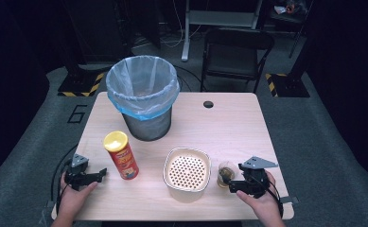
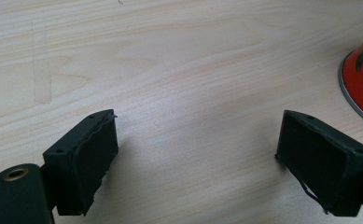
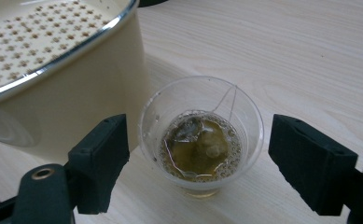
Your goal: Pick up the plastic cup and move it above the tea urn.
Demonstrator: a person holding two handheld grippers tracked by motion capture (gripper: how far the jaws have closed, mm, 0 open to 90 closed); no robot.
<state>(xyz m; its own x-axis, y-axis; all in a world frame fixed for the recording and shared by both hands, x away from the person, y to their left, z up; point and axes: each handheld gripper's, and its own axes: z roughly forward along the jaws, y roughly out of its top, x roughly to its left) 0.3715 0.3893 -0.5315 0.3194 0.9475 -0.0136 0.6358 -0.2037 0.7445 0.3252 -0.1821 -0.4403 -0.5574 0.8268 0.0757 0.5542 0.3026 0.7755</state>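
Right gripper wide open around clear plastic cup of brownish tea with teabag; left gripper wide, empty. Risk: crushing squeeze, spill against cream perforated-lid container.

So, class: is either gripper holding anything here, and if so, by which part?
Nothing is held. The right gripper stands open around the clear plastic cup of brownish liquid, pads apart from its wall. The left gripper is open over bare wooden table.

Wooden table with bin, can, container, cup
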